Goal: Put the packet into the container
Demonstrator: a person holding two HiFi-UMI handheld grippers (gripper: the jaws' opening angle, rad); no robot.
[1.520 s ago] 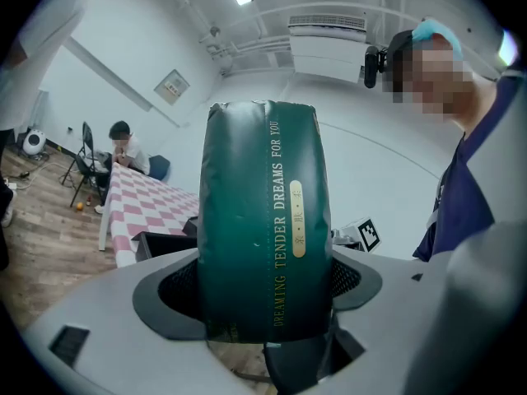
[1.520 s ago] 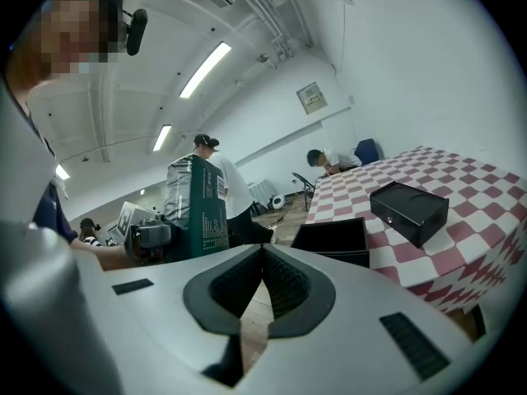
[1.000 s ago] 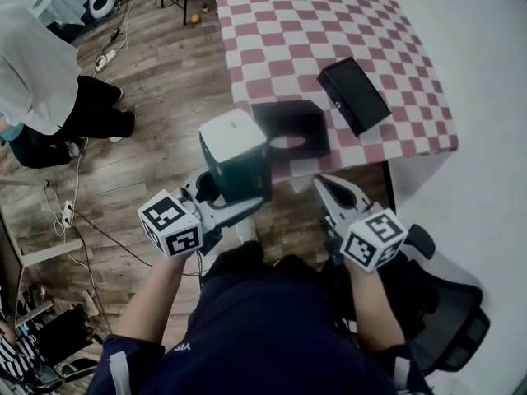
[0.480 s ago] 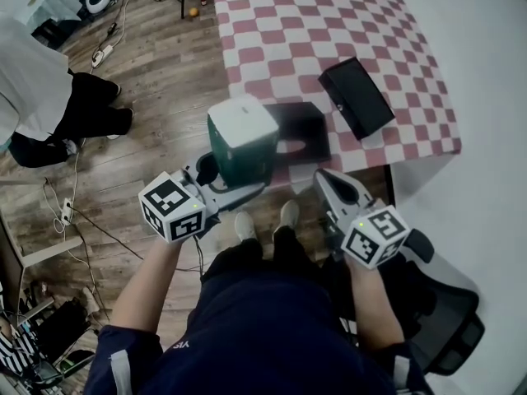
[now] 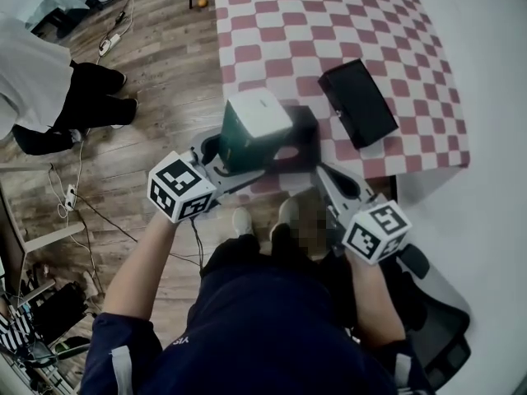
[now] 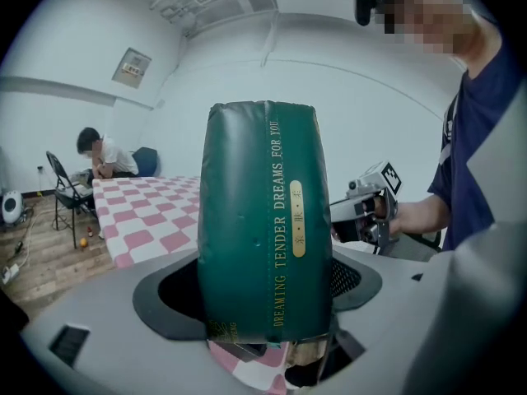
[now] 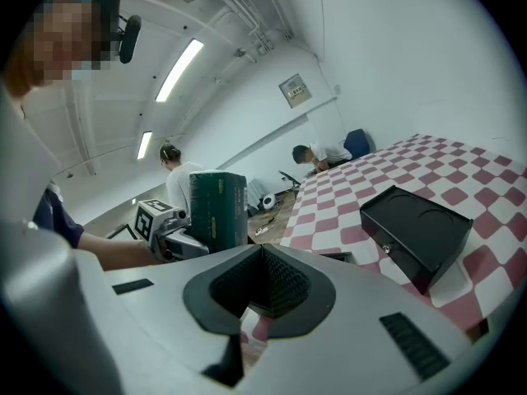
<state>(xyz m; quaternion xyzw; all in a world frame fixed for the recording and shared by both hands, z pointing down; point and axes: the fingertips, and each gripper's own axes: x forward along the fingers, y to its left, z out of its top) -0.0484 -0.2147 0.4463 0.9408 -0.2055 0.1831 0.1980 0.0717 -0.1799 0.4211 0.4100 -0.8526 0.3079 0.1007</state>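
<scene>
a: where's the packet (image 5: 254,128)?
b: clamped in the left gripper (image 5: 240,158); the jaws are spread about the packet's width and press on its lower part (dark green sides, pale top, gold lettering down one face); it stands upright along the jaws, held in the air at the near edge of the checked cloth (image 5: 329,23).
a: and the container (image 5: 303,132)?
b: black, just behind and to the right of the packet in the head view; the packet covers its left part, so i cannot tell whether they touch; the packet is not inside it.
a: anything else close by?
b: a second black box (image 5: 359,102) lies flat on the cloth further right, apart from the container; a small latch shows on its side in the right gripper view; wooden floor (image 5: 156,64) to the left, with another person (image 5: 49,81) well away.
a: the right gripper (image 7: 262,280)?
b: jaws closed together with nothing between them; it sits low by the table's near edge, right of the packet, pointing toward the cloth; both forearms reach forward from the body.
</scene>
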